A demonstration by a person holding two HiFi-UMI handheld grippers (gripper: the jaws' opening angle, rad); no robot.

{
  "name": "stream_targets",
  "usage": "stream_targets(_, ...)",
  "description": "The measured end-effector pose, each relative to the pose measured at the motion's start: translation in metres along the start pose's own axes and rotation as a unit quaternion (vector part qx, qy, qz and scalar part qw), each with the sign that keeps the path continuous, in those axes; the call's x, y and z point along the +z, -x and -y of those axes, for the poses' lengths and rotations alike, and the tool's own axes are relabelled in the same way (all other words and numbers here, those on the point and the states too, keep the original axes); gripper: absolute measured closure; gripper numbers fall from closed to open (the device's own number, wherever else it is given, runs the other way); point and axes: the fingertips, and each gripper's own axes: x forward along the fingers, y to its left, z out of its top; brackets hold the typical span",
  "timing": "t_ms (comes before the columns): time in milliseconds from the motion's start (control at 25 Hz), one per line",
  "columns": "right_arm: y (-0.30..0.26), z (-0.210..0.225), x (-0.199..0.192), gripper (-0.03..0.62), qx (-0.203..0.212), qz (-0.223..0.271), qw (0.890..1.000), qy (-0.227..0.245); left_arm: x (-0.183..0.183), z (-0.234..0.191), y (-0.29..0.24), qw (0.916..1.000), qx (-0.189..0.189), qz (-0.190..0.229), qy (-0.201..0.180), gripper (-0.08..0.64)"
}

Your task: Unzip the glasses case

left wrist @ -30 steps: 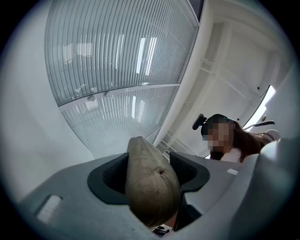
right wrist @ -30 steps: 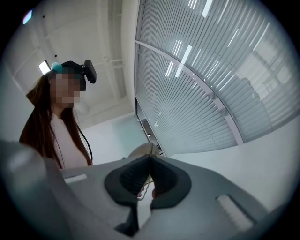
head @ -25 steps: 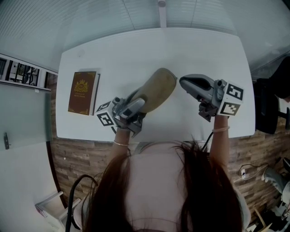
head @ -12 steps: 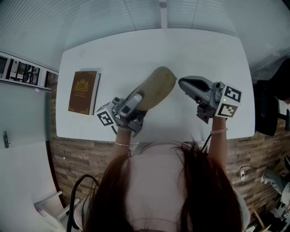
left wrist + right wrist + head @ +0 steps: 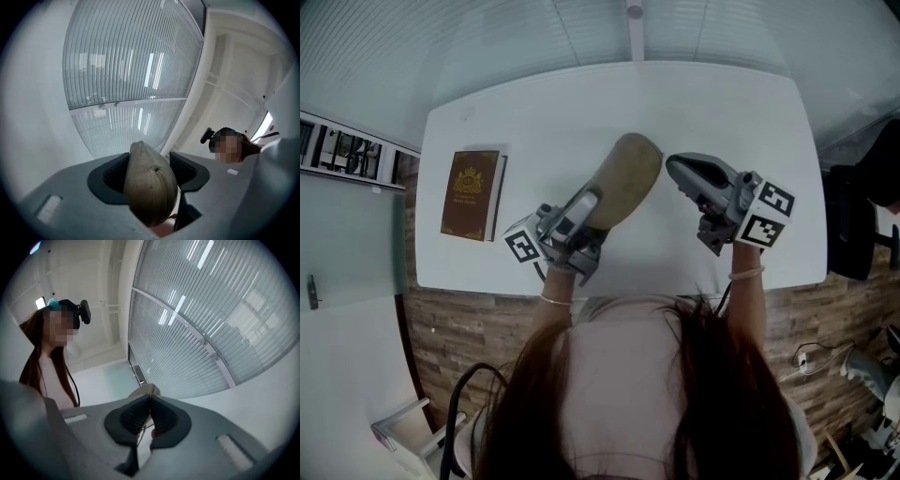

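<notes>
We count two grippers. The left gripper (image 5: 150, 165) has its two jaws spread wide and clamped on the one glasses case (image 5: 151, 190). A dark pad presses each flank, and the olive fabric with its stitched seam bulges out between and above them. In the head view this left gripper (image 5: 587, 206) grips the near end of the case (image 5: 623, 180), so the case runs away from it, slanting toward the right gripper. We cannot tell whether the far end touches the surface below.

The right gripper (image 5: 149, 400) has its two jaws pressed together, the ribbed pads meeting at the tips with no gap. The pale rounded end of the case (image 5: 147, 390) shows just beyond those tips. We cannot tell whether a zipper pull is pinched between the pads. In the head view the right gripper (image 5: 673, 167) has its tip just beside the case's far end.

Further out, each gripper carries one marker cube, two in all: one behind the left jaws (image 5: 522, 247) and one behind the right jaws (image 5: 766, 216). Beneath both grippers lies one white table (image 5: 722, 103). One brown book (image 5: 473, 193) with a gold emblem lies flat on it, well to the left of the left gripper and apart from the case.
</notes>
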Motion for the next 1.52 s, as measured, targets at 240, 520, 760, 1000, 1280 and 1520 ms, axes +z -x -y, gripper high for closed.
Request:
stream_targets(240,-0.003,0.001,0.003,0.588,0.000,0.001,1.000,0.004,-0.011,-0.003,0.001,0.9992,0.009,-0.038,0.009,0.279)
stream_targets(520,-0.007,0.000,0.011,0.588,0.002,0.015,1.000,0.004,-0.032,-0.006,-0.003,0.9958,0.022,-0.089,-0.005,0.278)
stream_targets(760,-0.012,-0.001,0.013,0.589,0.006,0.014,1.000,0.005,-0.062,-0.007,-0.008,0.9873,0.028,-0.156,-0.012,0.278)
stream_targets(1000,-0.019,0.002,0.008,0.589,-0.007,0.006,1.000,0.006,-0.074,-0.004,-0.019,0.9827,0.020,-0.182,-0.029,0.275)
stream_targets(1280,-0.020,0.006,0.011,0.589,-0.015,0.020,1.000,0.001,-0.067,-0.009,-0.022,0.9907,0.024,-0.133,-0.018,0.282)
stream_targets(1520,-0.019,0.007,0.017,0.589,-0.006,0.026,1.000,-0.002,-0.053,-0.009,-0.019,0.9978,0.000,-0.040,0.053,0.285)
